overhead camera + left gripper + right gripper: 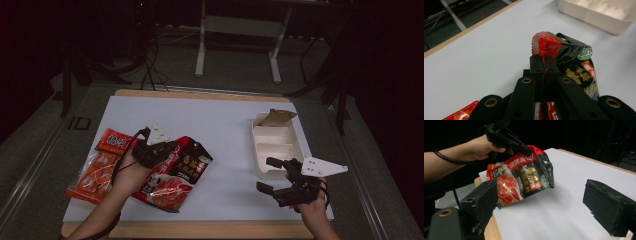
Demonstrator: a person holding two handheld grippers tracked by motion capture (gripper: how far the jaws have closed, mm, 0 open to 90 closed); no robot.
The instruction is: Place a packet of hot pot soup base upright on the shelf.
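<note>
Two grippers were at work: your left gripper (167,150) had its fingers pinched tight on the top edge of the red-and-black pouch (175,175), lifting that end off the white worktop (220,130) at the left. Your right gripper (270,175) waited near the compartment tray (295,145), fingers spread wide, holding nothing.

The room is dim, and the surroundings behind fall into near black. Light comes from above and lands mostly on the white rectangular table (220,130), which is the brightest area. The glossy red and black plastic food packet (524,180) shows small glare spots. Close black jaws look soft and out of focus — the high view is slightly grainy.
</note>
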